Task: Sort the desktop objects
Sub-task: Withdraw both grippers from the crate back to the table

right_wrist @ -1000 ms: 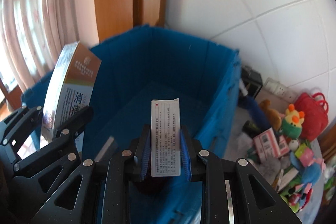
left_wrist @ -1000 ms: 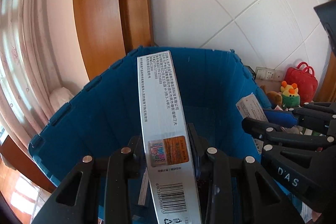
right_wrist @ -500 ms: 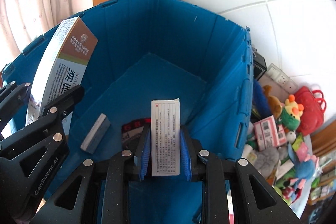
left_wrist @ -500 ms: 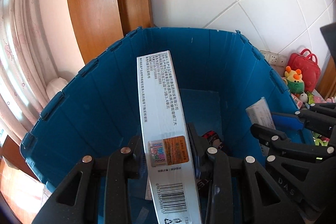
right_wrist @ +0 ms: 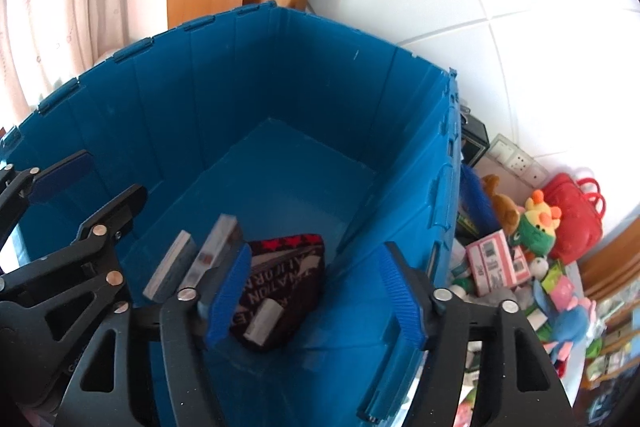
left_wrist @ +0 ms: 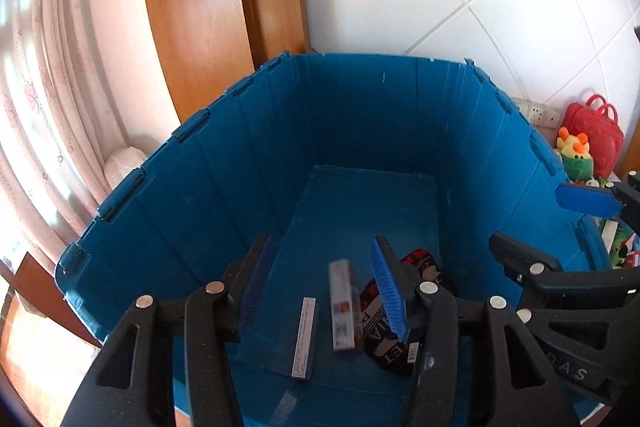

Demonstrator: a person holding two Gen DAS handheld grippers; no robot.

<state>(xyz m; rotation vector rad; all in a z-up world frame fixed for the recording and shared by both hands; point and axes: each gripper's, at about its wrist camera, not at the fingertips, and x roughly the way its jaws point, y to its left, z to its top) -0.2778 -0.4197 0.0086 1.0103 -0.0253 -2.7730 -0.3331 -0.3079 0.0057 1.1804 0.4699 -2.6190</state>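
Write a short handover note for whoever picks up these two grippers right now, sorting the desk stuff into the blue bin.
Left gripper: jaws opening, nothing between them; its long box is blurred, dropping into the bin.
Right gripper: jaws opening, nothing between them; the small white box lies on the dark pouch below it.
Blue bin: holds the pouch, a thin grey box and the two boxes just let go.
Done: both boxes are released over the bin.
Left: pink box, plush toys, red bag and other clutter beside the bin on the right remain unsorted.
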